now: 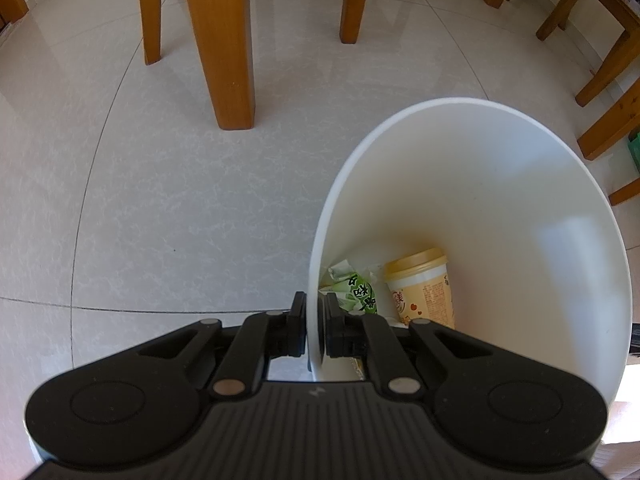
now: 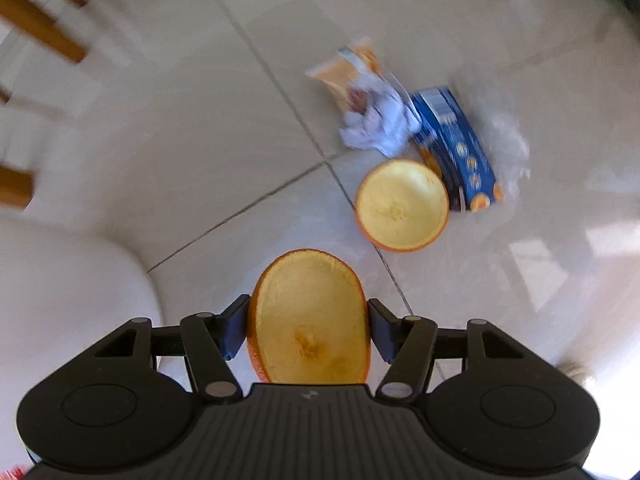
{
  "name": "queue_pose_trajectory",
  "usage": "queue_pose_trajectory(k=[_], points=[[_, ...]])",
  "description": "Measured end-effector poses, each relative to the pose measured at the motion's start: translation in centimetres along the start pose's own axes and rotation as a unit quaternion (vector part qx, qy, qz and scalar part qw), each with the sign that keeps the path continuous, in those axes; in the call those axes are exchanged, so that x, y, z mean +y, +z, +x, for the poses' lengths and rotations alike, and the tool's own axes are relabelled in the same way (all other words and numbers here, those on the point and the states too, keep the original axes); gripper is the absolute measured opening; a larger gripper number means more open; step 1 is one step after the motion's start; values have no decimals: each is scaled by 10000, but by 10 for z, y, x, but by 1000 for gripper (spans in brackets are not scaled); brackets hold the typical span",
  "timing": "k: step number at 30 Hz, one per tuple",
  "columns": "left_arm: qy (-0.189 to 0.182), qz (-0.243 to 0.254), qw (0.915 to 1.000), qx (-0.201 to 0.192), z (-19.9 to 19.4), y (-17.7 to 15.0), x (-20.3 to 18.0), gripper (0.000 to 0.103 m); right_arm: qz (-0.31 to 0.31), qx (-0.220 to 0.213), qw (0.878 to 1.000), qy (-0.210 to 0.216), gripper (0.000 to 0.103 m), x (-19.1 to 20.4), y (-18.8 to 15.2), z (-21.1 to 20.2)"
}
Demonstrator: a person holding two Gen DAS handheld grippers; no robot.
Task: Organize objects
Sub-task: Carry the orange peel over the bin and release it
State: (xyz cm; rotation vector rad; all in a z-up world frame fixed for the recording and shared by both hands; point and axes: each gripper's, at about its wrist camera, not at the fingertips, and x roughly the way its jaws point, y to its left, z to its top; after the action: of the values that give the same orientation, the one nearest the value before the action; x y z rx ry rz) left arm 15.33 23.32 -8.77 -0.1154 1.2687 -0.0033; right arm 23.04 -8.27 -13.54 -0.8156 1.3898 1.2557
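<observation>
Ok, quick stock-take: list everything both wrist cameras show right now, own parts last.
White bin: 1, on floor, rim pinched.
Yellow-lidded cup: 1, inside bin.
Green wrapper: 1, inside bin.
Held orange peel half: 1, between right fingers.
Second orange peel half: 1, on floor.
Blue carton: 1, beside it.
Crumpled white paper: 1, on floor.
Orange packet: 1, behind paper.
Wooden legs: several, around.
Left gripper: shut on bin rim.
Right gripper: gripping peel.

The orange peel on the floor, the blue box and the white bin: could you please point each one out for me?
orange peel on the floor (image 2: 402, 205): right wrist view, pale inner side.
blue box (image 2: 456, 140): right wrist view, printed top face.
white bin (image 1: 500, 184): left wrist view, inner wall.
</observation>
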Motion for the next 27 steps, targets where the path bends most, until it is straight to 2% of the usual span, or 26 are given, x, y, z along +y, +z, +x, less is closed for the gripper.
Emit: queue_pose_trajectory(k=[5,8,12,18,19,20,22,24,27], points=[[-16,-21,10000,0,0,0,1,6,-932,-70,9955,147,67,37,4,-53],[-26,2,10000,-8,0,0,1,6,-1530,-179,9874,359,67,63,3,-88],[-17,-1,10000,-5,1,-2,2,6,-2331,-363,9687,772,67,107,0,-135],[-14,19,10000,-15,2,-2,2,6,-3232,-525,9368,1236,67,171,-14,-174],[-14,18,10000,-16,2,-2,2,6,-3548,-423,9236,1386,67,178,-15,-176],[-15,27,10000,-20,2,-2,2,6,-3673,-401,9176,1467,68,187,-18,-178],[-14,50,10000,-30,1,-3,2,6,-3867,-395,9072,1609,71,202,-25,-182],[-20,46,10000,-23,1,-3,2,6,-4051,-429,8968,1727,85,211,-31,-188],[-26,47,10000,-22,1,-4,2,6,-4226,-533,8862,1825,95,213,-35,-192]])
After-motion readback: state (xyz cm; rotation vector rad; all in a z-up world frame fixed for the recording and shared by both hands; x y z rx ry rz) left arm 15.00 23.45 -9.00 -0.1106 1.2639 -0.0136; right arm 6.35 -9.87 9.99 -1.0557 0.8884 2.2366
